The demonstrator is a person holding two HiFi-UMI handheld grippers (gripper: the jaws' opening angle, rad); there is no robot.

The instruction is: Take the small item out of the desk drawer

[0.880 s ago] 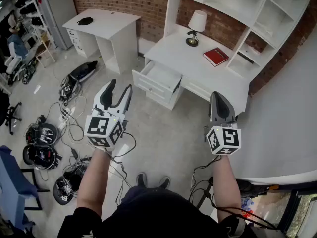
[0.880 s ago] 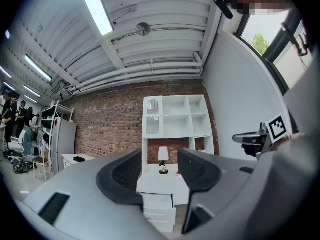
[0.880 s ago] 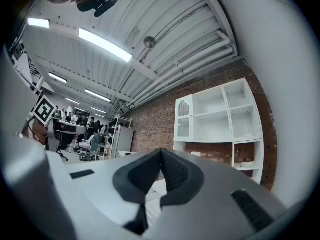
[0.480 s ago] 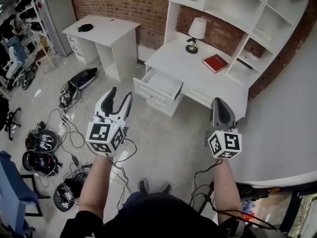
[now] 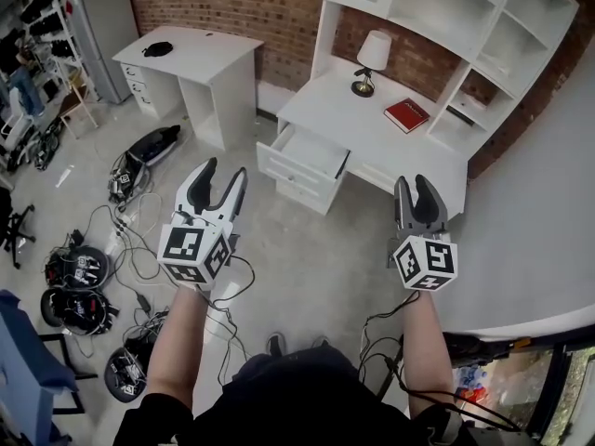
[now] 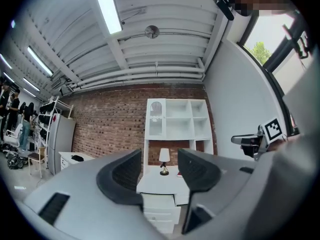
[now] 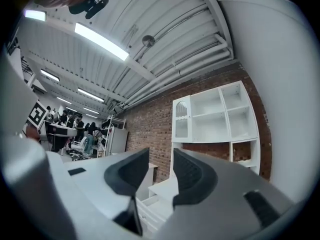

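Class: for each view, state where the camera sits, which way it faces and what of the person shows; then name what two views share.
Head view: on the person's head, facing steeply down at the white desk; both forearms, left gripper and right gripper show.
Left gripper view: on the left gripper, facing along its open jaws toward the lamp; right gripper at right.
Right gripper view: on the right gripper, facing along its open jaws toward the shelf unit.
Shared: both gripper views show that shelf unit.

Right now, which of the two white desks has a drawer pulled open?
The desk under the shelves, carrying the lamp and red book: its drawer stands pulled out. The smaller desk has its drawers shut.
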